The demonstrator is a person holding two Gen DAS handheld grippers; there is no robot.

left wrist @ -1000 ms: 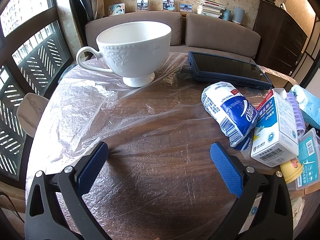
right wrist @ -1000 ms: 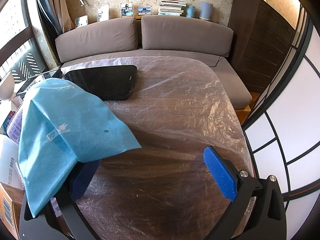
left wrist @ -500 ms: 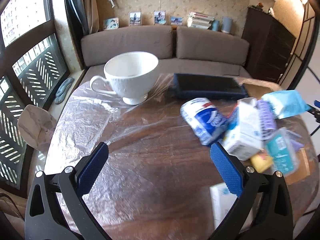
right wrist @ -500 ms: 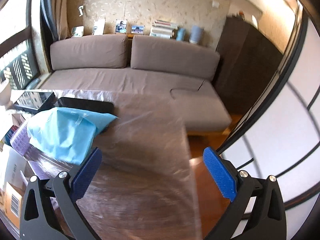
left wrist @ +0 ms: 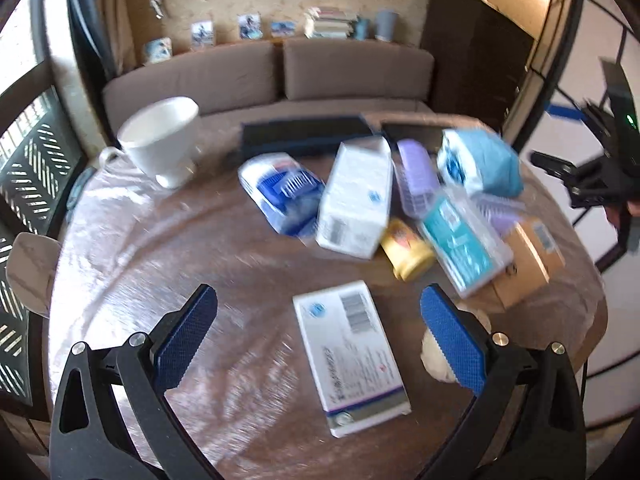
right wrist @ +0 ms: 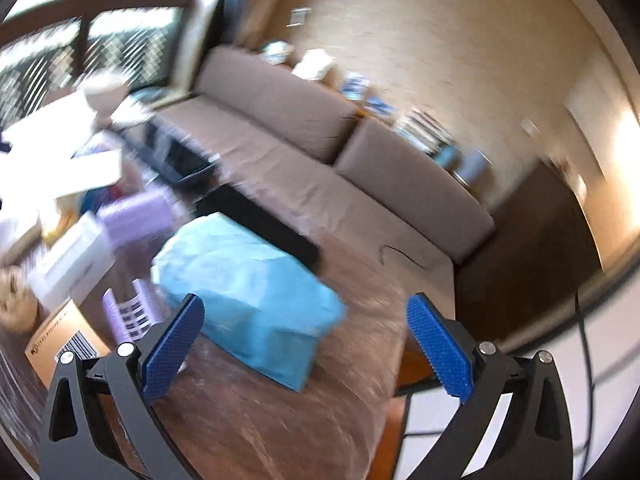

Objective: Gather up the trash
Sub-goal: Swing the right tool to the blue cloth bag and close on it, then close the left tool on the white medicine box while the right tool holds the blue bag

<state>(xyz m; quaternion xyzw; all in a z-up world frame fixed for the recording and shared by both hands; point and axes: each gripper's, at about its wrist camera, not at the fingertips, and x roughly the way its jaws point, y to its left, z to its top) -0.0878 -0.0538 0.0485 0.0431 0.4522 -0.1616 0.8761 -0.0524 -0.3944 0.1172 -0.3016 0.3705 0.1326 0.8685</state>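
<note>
Left gripper (left wrist: 318, 330): hanging above the near part of the round table (left wrist: 132, 264), its blue pads spread wide and gripping nothing; it is sitting high enough to be taking in the whole pile, which reads as looking for a first pick

Right gripper (right wrist: 304, 344): likewise gaping wide and carrying nothing, tilted and hanging off the table's far side, with the blue paper bag (right wrist: 248, 300) lying just ahead of its left pad; the view is smeared, so finer detail is not showing

Trash: lying heaped on the right half of the table, pieces leaning on one another: a white carton (left wrist: 356, 200), a blue and white wrapper (left wrist: 284, 192), a purple pack (left wrist: 414, 180), a teal blister pack (left wrist: 460, 244), a yellow cup (left wrist: 410, 252), a brown cardboard box (left wrist: 528, 256)

Nearest piece: a flat white box (left wrist: 352, 356) is lying apart from the heap, between the left pads in view, label up; being flat and alone, it is looking like the easiest grab, though a low edge may be needing a tipped approach

Not trash, likely: a white teacup (left wrist: 164, 148) is standing upright at the far left, and a dark tablet (left wrist: 304, 136) is lying behind the heap

Table cover: clear plastic film is wrinkling over the wood, so a pad scraping low could be snagging it

Progress: nothing is being held, so collecting is appearing barely begun; no bin is showing in either view
</note>
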